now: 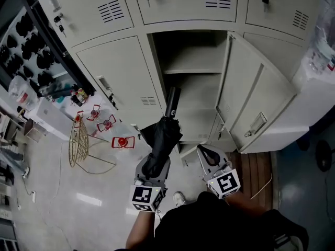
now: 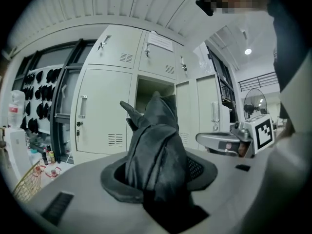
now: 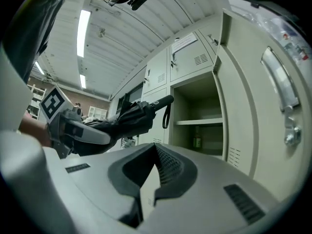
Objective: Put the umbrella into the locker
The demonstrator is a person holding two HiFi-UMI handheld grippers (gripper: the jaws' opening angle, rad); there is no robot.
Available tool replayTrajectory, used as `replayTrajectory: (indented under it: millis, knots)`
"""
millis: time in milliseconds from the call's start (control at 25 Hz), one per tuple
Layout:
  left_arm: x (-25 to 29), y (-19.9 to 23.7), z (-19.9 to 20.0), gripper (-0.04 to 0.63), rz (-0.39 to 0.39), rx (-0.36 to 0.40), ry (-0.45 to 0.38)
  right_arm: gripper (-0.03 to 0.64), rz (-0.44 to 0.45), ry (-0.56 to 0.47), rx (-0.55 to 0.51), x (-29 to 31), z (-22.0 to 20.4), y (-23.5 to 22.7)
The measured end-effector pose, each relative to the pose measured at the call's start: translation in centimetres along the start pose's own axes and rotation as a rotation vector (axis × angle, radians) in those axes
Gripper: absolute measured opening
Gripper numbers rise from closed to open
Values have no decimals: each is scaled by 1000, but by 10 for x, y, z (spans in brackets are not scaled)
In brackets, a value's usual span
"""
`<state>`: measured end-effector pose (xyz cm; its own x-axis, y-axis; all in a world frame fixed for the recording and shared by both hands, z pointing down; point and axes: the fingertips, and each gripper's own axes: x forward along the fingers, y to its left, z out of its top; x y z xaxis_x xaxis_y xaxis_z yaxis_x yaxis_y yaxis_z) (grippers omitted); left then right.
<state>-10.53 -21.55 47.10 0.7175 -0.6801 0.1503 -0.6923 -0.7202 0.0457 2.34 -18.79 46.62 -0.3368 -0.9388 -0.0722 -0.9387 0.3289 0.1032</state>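
A folded black umbrella (image 1: 165, 135) points handle-first at the open locker compartment (image 1: 193, 88). My left gripper (image 1: 155, 163) is shut on its bunched canopy. In the left gripper view the dark fabric (image 2: 156, 145) fills the space between the jaws, with the locker opening (image 2: 148, 94) beyond it. The handle and strap (image 3: 163, 104) in the right gripper view sit just in front of the opening, level with the shelf (image 3: 197, 122). My right gripper (image 1: 208, 155) is beside the umbrella on the right, apart from it. Its jaws meet, shut and empty (image 3: 148, 179).
The locker door (image 1: 256, 98) stands swung open to the right. A small bottle (image 3: 196, 141) stands inside under the shelf. A wire basket (image 1: 79, 143) and red-marked items (image 1: 107, 123) lie on the floor at left. A rack of dark items (image 1: 31, 51) lines the left wall.
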Motion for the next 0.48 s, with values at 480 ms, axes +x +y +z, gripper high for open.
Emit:
replayTrajectory:
  millis: [480]
  knots:
    - [28, 40, 2, 204, -125, 18, 16, -2, -139, 19, -24, 33, -1, 1]
